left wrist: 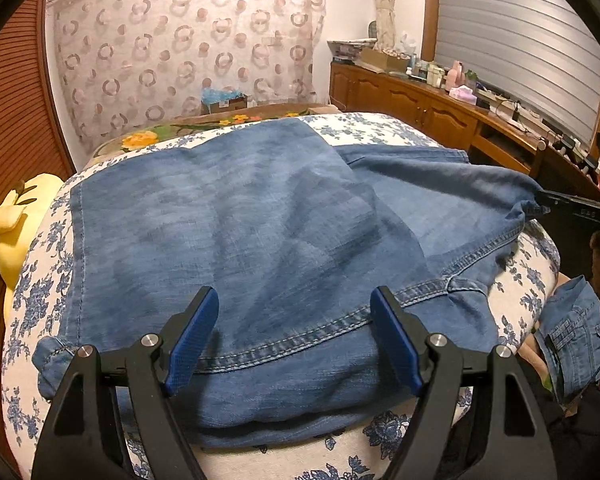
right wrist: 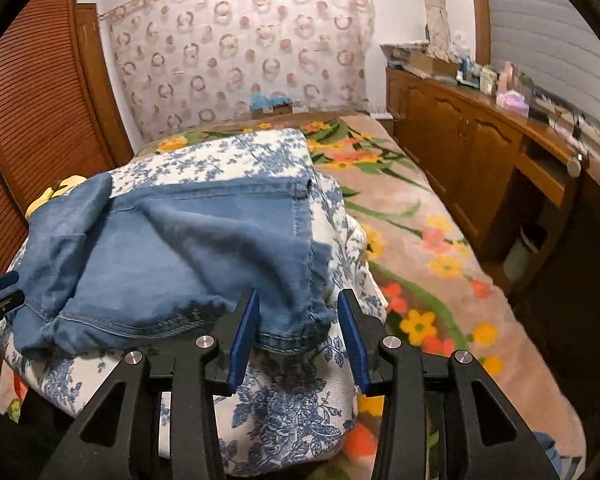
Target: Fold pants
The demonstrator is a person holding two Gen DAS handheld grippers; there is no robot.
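Pants [left wrist: 236,216] of blue denim lie spread over a blue-flowered cushion [left wrist: 380,128] in the left wrist view, beneath the left gripper [left wrist: 294,308], whose fingers stand wide apart, gripping nothing. In the right wrist view, the right gripper [right wrist: 298,316] has parted fingers straddling the hem without pinching it.

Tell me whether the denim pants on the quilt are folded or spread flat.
Partly folded: the pants lie with one denim layer lapped over another, edges uneven and rumpled, on the floral quilt.
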